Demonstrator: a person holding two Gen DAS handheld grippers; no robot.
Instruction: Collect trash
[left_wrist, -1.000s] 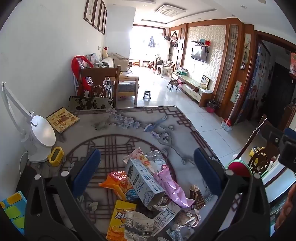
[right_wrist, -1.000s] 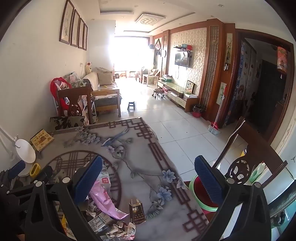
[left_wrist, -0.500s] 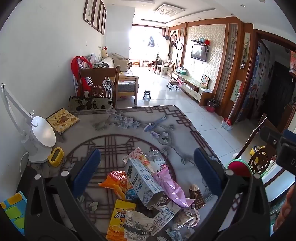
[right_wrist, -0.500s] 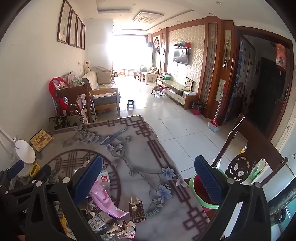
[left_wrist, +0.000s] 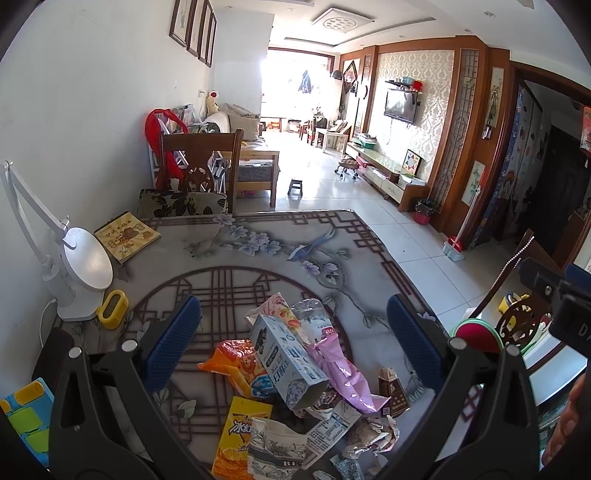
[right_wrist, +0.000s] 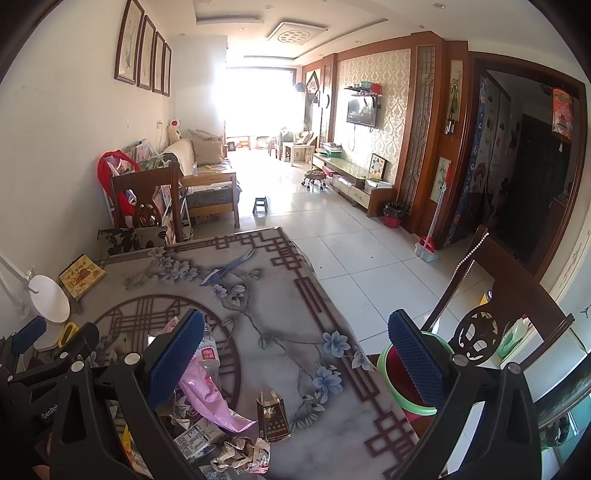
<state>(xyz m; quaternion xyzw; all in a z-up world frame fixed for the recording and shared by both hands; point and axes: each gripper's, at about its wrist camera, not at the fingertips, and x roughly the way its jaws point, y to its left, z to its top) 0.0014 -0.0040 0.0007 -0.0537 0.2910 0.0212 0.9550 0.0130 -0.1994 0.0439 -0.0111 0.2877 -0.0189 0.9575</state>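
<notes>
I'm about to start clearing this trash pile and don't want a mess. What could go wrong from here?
Possible risks:
1. The blue-and-white carton lies on top of the orange wrapper and pink bag; grabbing it with the open left tongs may drag or scatter the rest.
2. The small brown box sits near the table edge and could be knocked to the floor rather than into the green-rimmed bin below.

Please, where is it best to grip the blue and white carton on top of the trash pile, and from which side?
Grip the blue and white carton across its two long flat faces, near the middle, probably coming from above with the open left gripper. It lies tilted on the pink bag and orange wrapper, so its sides are free, while its torn lower end would likely crush.
</notes>
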